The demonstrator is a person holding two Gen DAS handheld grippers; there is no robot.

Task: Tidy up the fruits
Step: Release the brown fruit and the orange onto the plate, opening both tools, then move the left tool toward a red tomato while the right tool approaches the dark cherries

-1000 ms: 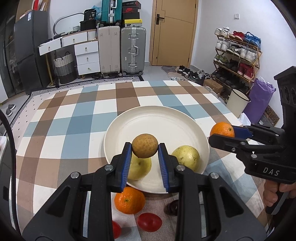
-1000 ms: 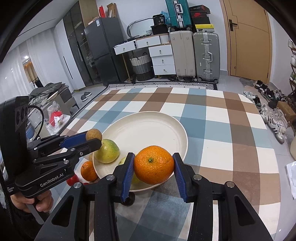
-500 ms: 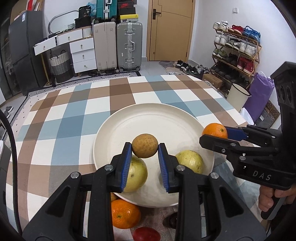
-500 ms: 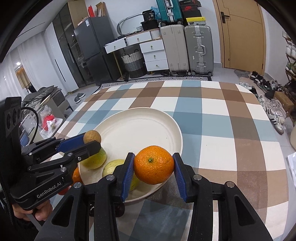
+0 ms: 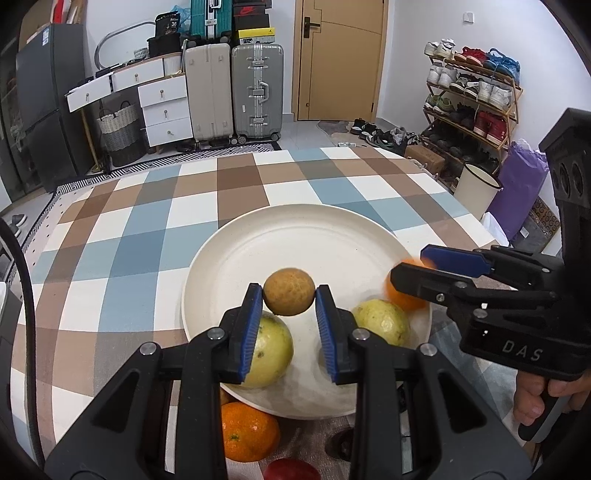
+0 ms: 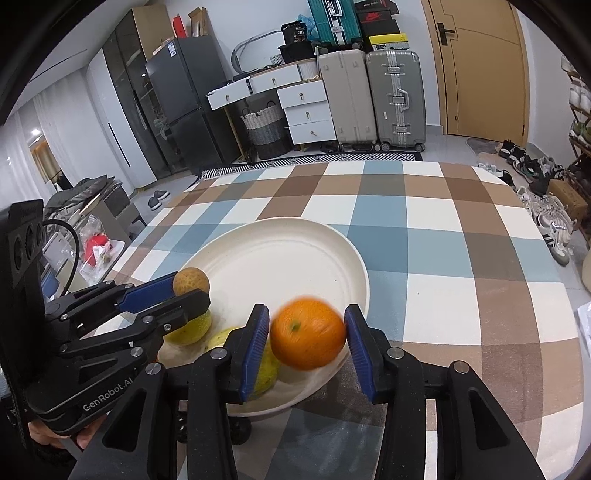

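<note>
– Between the fingers of the left gripper (image 5: 289, 300) is a round brown fruit (image 5: 289, 291). The blue pads (image 5: 252, 325) press on both its sides, so it is held tight.

– Where is it?

– Up in the air, over the near part of the white plate (image 5: 295, 232). Two yellow-green fruits (image 5: 267, 349) lie on the plate just under and behind the fingertips.

– And the right gripper (image 6: 306, 332)?

– Its fingers are a bit wider than the orange (image 6: 308, 334) between them. There is a gap on one side, and the orange looks blurry. I think it is loose and dropping to the plate's near edge.

– How will the fruits feel?

– Light and round, I think. The brown one has rough skin, so it should not slip much. The orange is a little soft, so squeeze gently. Hold each at its fat middle, one pad on each side, or it may roll out.

– Any left?

– Another orange (image 5: 247, 430) and something red (image 5: 291, 472) sit on the cloth below the left fingers.

– Any words?

– "DAS" (image 5: 521, 354) on the right gripper, "GenRobot.AI" (image 6: 107, 391) on the left, and "36" on a black bag (image 6: 300, 33) far ahead.
</note>
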